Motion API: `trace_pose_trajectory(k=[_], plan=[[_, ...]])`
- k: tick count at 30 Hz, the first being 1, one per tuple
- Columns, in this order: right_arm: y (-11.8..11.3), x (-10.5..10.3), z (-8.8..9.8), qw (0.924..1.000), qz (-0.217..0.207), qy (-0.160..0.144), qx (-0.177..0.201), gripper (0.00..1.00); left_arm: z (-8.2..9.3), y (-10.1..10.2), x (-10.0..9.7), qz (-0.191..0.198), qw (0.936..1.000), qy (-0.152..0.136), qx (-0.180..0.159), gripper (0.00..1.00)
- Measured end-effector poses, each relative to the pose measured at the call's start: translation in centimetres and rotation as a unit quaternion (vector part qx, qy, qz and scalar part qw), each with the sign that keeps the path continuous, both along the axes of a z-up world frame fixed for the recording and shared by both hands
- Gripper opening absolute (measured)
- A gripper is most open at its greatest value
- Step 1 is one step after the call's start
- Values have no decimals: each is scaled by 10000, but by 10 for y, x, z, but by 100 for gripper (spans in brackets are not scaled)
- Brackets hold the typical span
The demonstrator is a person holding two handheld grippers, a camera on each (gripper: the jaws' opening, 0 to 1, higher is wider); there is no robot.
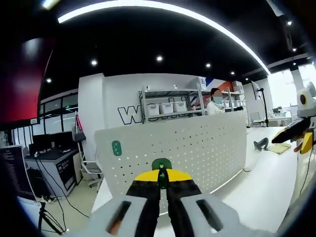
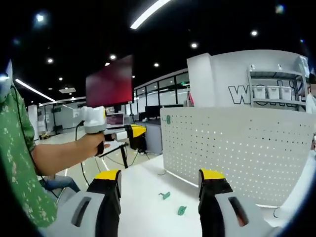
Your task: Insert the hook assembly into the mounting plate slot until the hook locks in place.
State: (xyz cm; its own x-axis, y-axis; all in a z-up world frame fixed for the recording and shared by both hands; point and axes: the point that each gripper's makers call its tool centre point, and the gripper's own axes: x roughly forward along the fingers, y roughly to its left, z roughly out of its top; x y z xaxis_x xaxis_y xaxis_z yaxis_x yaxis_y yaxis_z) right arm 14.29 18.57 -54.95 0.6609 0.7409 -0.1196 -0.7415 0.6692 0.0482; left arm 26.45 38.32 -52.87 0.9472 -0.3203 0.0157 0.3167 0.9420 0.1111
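A white perforated mounting plate [image 1: 197, 148] stands upright on the table. One green hook [image 1: 116, 147] sits in its upper left corner. My left gripper [image 1: 161, 174] is shut on another green hook [image 1: 161, 164], held just in front of the plate's lower middle. In the right gripper view the plate [image 2: 237, 148] fills the right side, with the mounted hook [image 2: 168, 119] near its top edge. My right gripper [image 2: 160, 177] is open and holds nothing. Two loose green hooks [image 2: 164, 195] [image 2: 181, 210] lie on the white table below it. A hand holds the left gripper [image 2: 137, 131] at the left.
The right gripper [image 1: 298, 132] comes in at the right edge of the left gripper view. A person's arm and green sleeve [image 2: 19, 163] fill the left of the right gripper view. Shelves with bins [image 1: 168, 106] and desks with monitors [image 1: 47, 143] stand behind the plate.
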Motion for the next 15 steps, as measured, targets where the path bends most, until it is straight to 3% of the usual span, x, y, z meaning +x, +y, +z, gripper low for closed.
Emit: trace_pose_trajectory(k=[15], plan=[[-12, 13, 15, 9995, -243, -183, -100, 76, 19, -2, 43, 252, 9992, -33, -306, 3]])
